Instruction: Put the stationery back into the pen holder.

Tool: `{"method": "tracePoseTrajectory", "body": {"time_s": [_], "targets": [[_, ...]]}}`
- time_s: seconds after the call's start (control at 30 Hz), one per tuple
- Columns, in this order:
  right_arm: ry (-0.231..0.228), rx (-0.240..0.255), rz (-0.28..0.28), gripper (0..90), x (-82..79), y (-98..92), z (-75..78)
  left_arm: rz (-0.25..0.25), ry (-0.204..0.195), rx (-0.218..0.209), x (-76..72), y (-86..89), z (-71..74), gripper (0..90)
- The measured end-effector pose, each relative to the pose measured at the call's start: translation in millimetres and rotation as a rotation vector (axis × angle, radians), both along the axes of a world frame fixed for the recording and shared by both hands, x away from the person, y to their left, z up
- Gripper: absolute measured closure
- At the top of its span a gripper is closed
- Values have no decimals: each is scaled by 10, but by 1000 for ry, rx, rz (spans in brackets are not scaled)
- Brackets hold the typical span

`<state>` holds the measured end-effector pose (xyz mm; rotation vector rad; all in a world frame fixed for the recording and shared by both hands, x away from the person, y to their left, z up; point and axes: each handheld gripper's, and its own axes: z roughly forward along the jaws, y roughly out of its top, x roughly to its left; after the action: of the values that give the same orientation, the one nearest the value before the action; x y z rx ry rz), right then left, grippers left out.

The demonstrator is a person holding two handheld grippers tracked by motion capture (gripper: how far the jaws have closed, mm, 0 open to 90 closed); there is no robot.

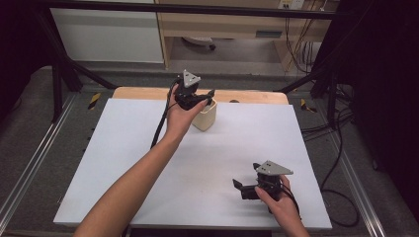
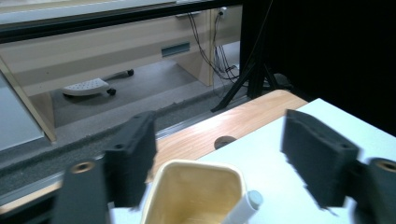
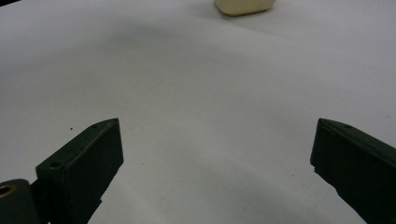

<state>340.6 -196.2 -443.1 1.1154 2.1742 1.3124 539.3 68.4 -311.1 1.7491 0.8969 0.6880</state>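
A cream square cup (image 1: 206, 116) stands upright near the far edge of the white table sheet. My left gripper (image 1: 200, 98) hovers just above its rim, jaws open. In the left gripper view the cup (image 2: 196, 186) sits between and below the open jaws of that gripper (image 2: 229, 158), and a white pen-like stick (image 2: 245, 207) leans inside it. My right gripper (image 1: 240, 187) rests low over the near right part of the sheet, open and holding nothing. In the right gripper view the gripper (image 3: 217, 154) has bare sheet between its jaws, and the cup's base (image 3: 243, 6) shows far ahead.
The white sheet (image 1: 148, 163) covers a wooden table (image 1: 148, 93) whose far strip has a round hole (image 2: 224, 141). Black frame legs (image 1: 74, 69) and cables (image 1: 341, 128) flank the table. A wooden desk (image 1: 222, 24) stands beyond.
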Motion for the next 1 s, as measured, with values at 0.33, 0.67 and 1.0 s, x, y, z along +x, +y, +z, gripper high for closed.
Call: {"method": "tracePoseTrajectory", "body": {"time_s": [0.33,0.67,1.0], "targets": [[-2,-1,3,31,-2,-3,3,6,64,-34,-59,29,17,120],[0,-4,7,31,0,4,1,2,57,-21,-171,65,78,92],[-1,-8,8,31,-4,18,-1,-21,68,-49,-343,210,104,91]]}}
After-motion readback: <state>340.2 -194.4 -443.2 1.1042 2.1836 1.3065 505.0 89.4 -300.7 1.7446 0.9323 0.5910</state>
